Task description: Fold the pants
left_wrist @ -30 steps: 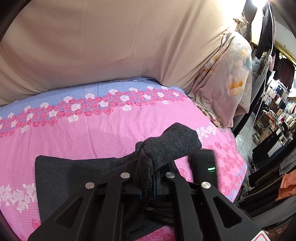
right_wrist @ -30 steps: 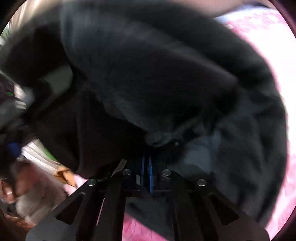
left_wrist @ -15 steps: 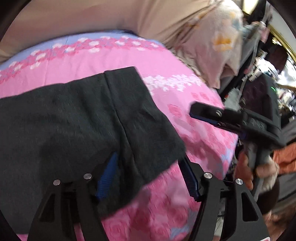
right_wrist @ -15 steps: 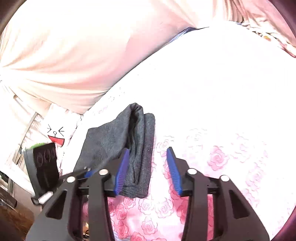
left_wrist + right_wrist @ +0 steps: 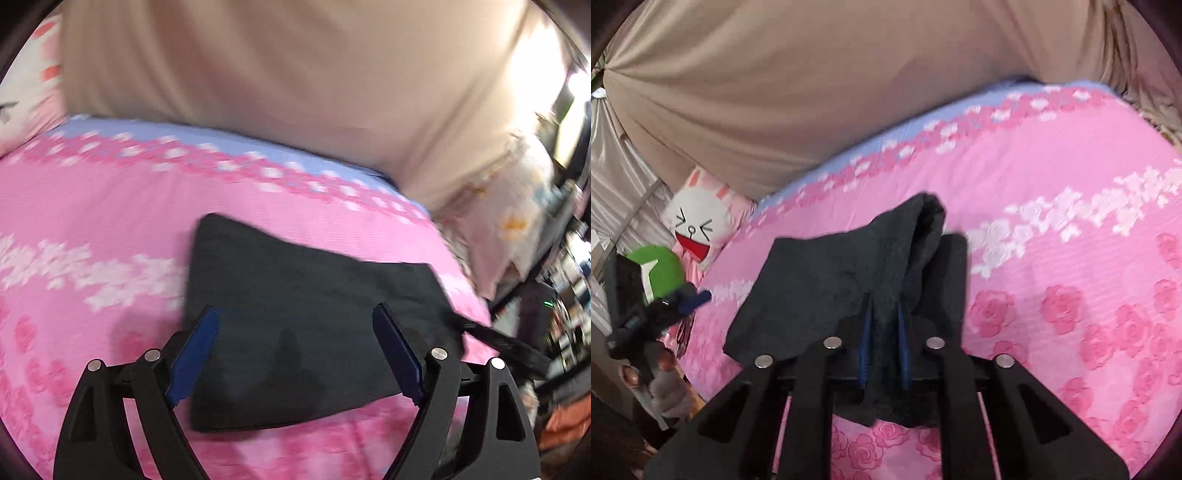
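Observation:
The dark grey pants (image 5: 280, 266) lie folded in a flat slab on the pink flowered bed sheet (image 5: 92, 206). My left gripper (image 5: 295, 312) hovers just over their near part, its jaws wide and still opening, the blue pads (image 5: 195, 343) clear of the cloth. In the right wrist view the pants (image 5: 812, 280) are pulled up into a ridge. My right gripper (image 5: 884, 310) is shut on that fold, with cloth pinched between its blue pads (image 5: 865, 332). The left gripper (image 5: 676, 302) shows at the left edge of that view.
A beige cloth (image 5: 812, 92) hangs behind the bed. A floral pillow (image 5: 509, 221) lies at the bed's right end, and a cartoon rabbit cushion (image 5: 698, 225) with a green item (image 5: 661, 269) at the other. A person's hand (image 5: 661, 376) holds the left gripper. Cluttered shelves (image 5: 565, 332) stand past the bed.
My left gripper let go of the bunched pants and spread wide, and the pants now lie flat. My right gripper opened, then shut again on a fold of the pants.

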A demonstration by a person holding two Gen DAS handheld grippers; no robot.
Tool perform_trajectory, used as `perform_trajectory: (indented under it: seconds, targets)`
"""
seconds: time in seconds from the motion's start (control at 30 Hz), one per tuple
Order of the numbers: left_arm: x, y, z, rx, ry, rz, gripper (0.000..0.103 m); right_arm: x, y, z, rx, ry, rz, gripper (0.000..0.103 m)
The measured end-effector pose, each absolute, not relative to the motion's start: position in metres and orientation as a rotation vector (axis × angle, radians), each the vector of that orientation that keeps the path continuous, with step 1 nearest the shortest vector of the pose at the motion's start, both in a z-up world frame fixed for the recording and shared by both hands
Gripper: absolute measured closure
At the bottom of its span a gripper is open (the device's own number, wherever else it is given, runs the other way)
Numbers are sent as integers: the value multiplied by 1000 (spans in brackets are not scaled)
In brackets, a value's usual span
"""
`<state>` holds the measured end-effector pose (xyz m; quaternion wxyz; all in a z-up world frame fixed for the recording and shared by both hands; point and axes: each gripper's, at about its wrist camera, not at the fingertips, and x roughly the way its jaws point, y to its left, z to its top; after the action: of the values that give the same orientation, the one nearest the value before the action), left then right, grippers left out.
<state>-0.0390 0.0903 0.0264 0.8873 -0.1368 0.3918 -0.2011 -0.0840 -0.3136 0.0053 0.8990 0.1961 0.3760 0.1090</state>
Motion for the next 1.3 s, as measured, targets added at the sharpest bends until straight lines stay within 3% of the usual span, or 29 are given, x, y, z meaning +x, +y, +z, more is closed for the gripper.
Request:
perform_trajectory:
  seconds: [0.17, 0.2, 0.27, 0.33, 0.4, 0.43, 0.47, 0.5, 0.6, 0.67, 0.7, 0.8, 0.83, 0.87, 0.9, 0.93, 0.97, 1.1, 1.2, 1.23, 1.3]
  targets:
    - [-30, 108, -9, -329, 903, -330, 21, -91, -354, -45, 640, 912, 148, 87]
    - [-27, 112, -17, -371, 928, -344, 21, -96, -357, -46, 675, 906, 168, 82]
    - [-25, 118, -31, -465, 976, -389, 21, -104, -358, -44, 706, 894, 189, 46]
    - [-20, 122, -44, -527, 1013, -420, 21, -106, -356, -41, 721, 891, 199, 39]
    - [-18, 125, -54, -581, 1011, -435, 23, -104, -357, -45, 781, 892, 230, 39]
    - [-17, 124, -54, -582, 1007, -442, 36, -104, -358, -45, 807, 885, 238, 39]
    - [-16, 123, -56, -582, 1020, -449, 62, -101, -359, -44, 825, 865, 237, 39]
    - [-14, 124, -59, -586, 1042, -440, 71, -103, -360, -40, 845, 831, 246, 38]
    - [-12, 133, -64, -646, 1054, -457, 82, -103, -358, -30, 857, 765, 271, 37]
    - [-11, 136, -65, -656, 1058, -459, 82, -98, -347, -31, 799, 811, 282, 17]
    - [-11, 135, -67, -659, 1065, -460, 82, -93, -340, -34, 770, 846, 281, 14]
    - [-11, 135, -70, -712, 1042, -492, 55, -84, -311, -43, 659, 873, 297, 15]
    - [-11, 135, -68, -722, 1032, -510, 45, -79, -300, -43, 610, 887, 311, 37]
    - [-10, 131, -66, -701, 1030, -509, 50, -73, -288, -44, 557, 914, 302, 60]
    - [-7, 125, -63, -651, 1038, -489, 62, -72, -285, -41, 548, 914, 301, 66]
    - [-7, 124, -61, -630, 1047, -474, 86, -73, -287, -32, 558, 895, 307, 72]
    - [-8, 124, -56, -620, 1042, -471, 89, -76, -291, -24, 578, 880, 313, 74]
    - [-32, 129, -27, -546, 1009, -511, 95, -102, -305, -1, 565, 866, 357, 73]
    - [-40, 118, -47, -425, 1060, -447, 88, -104, -309, -37, 496, 974, 247, 60]
    - [-43, 116, -53, -398, 1056, -419, 83, -111, -315, -40, 531, 932, 265, 57]
    - [-54, 116, -41, -377, 1006, -383, 83, -118, -318, -26, 544, 904, 211, 53]
